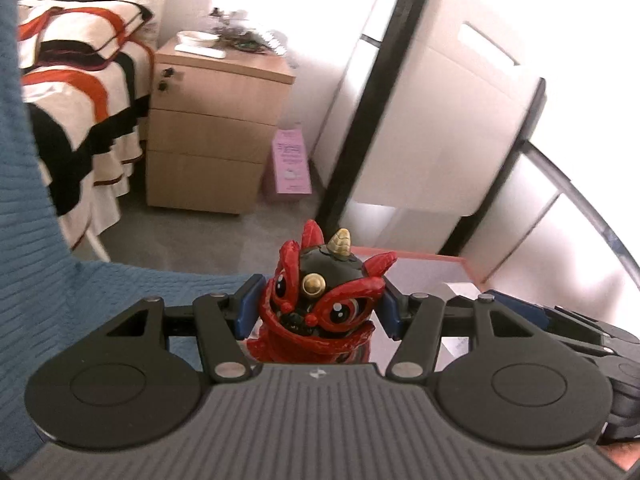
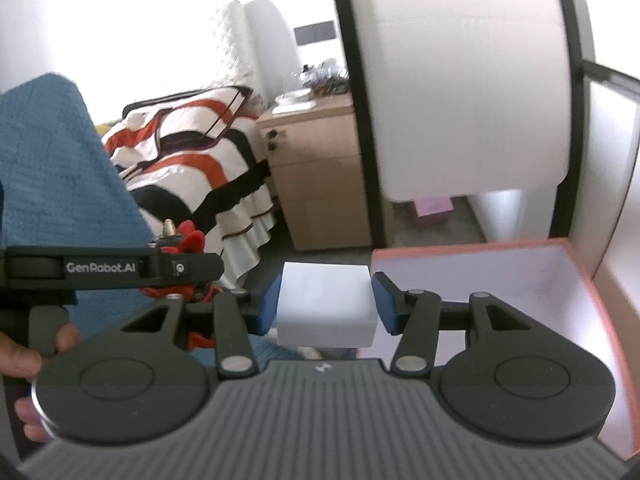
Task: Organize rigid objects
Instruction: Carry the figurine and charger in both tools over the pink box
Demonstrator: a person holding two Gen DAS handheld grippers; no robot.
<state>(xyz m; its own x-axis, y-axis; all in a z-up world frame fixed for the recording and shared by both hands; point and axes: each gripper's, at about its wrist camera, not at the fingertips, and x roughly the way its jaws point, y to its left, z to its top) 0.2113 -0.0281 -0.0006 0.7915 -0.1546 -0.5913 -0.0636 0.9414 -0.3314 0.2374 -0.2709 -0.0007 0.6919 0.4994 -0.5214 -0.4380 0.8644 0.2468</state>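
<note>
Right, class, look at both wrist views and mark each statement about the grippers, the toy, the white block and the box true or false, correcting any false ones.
1. The left gripper is shut on a red and black lion toy. True.
2. The right gripper is open with nothing between its fingers. False: it is shut on a white block.
3. A pink-edged box lies open to the right of the white block. True.
4. The white block already rests inside the box. False: it is held outside, beside the box's left wall.
5. A wooden drawer cabinet stands beside the bed. True.
</note>
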